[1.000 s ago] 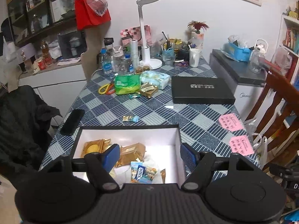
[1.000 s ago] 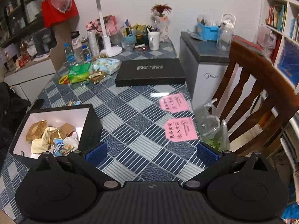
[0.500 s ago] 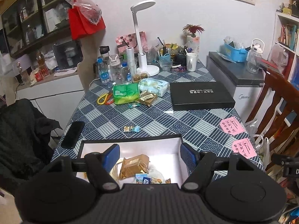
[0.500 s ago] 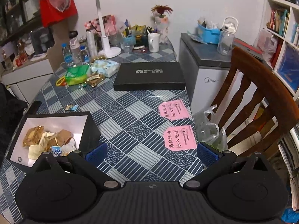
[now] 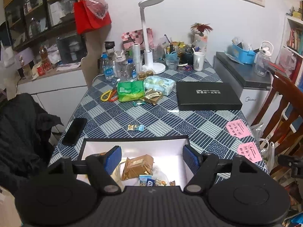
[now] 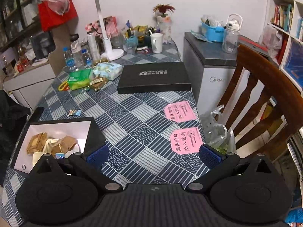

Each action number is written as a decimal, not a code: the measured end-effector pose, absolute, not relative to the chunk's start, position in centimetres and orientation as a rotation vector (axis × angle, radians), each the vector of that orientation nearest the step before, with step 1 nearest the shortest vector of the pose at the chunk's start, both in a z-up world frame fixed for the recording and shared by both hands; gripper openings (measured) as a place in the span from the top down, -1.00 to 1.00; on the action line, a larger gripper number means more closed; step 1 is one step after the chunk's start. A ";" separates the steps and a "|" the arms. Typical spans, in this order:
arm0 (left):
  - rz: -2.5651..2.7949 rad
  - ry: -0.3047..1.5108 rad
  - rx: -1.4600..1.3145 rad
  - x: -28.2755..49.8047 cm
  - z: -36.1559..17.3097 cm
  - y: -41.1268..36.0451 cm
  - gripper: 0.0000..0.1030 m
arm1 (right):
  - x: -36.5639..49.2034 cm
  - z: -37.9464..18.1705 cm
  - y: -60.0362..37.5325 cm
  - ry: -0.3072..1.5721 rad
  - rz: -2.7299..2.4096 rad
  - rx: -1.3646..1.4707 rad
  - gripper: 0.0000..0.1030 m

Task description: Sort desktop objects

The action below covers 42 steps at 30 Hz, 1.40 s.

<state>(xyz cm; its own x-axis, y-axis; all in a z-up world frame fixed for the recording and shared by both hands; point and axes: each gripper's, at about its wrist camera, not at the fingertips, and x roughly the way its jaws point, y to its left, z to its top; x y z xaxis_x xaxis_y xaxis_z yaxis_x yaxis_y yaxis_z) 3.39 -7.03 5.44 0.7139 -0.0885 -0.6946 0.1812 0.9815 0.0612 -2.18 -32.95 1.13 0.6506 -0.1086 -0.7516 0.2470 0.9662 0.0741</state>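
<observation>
Likely in hand: fetching the next loose snack for the open box (image 5: 132, 141), judging by the left gripper (image 5: 151, 158) hanging empty above the box interior. Best done by carrying that gripper forward toward 12 o'clock, over the far box wall, to the lone small candy (image 5: 135, 127) lying on the checked tablecloth (image 5: 170, 121) just beyond the rim; worth lowering with the pads either side of the wrapper's narrow width, since so flat a piece could skid on the cloth if nudged from one side. Further stock waiting well beyond at 12 o'clock: gold sachets (image 5: 153, 96) beside the green pack (image 5: 130, 90). Inside the box, a gold-brown packet (image 5: 137, 165) and blue-wrapped sweets (image 5: 149, 180) already lying on the white floor. Left jaws spread wide, gripping nothing, touching nothing. Right gripper (image 6: 153, 155) poised over bare tablecloth, jaws likewise spread wide and empty, one pad near the lower pink slip (image 6: 185, 141) at about 1 o'clock, though contact not discernible; box at 9 o'clock from there, black lid (image 6: 154, 76) at 12 o'clock. Phone (image 5: 74, 131) at 10 o'clock of the left gripper, near the table edge: best avoided during the reach.
</observation>
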 end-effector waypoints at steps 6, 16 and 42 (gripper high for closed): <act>-0.144 0.750 0.137 3.3 5.4 -7.6 -0.65 | -2.8 0.5 -34.0 0.840 -0.223 0.219 -1.00; -0.114 0.759 0.125 3.8 5.2 -7.8 -0.65 | -2.3 -0.3 -34.5 0.848 -0.210 0.235 -1.00; -0.063 0.799 0.066 6.3 2.7 -5.4 -0.65 | 0.0 -2.4 -34.4 0.883 -0.236 0.229 -1.00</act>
<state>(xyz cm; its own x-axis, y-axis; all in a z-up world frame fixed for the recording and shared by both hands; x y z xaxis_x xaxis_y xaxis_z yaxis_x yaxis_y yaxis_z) 6.33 -5.38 2.73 0.6956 -0.0313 -0.7177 0.0813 0.9961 0.0354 -0.03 -34.43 -2.40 0.6122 -0.1086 -0.7832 0.2962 0.9499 0.0998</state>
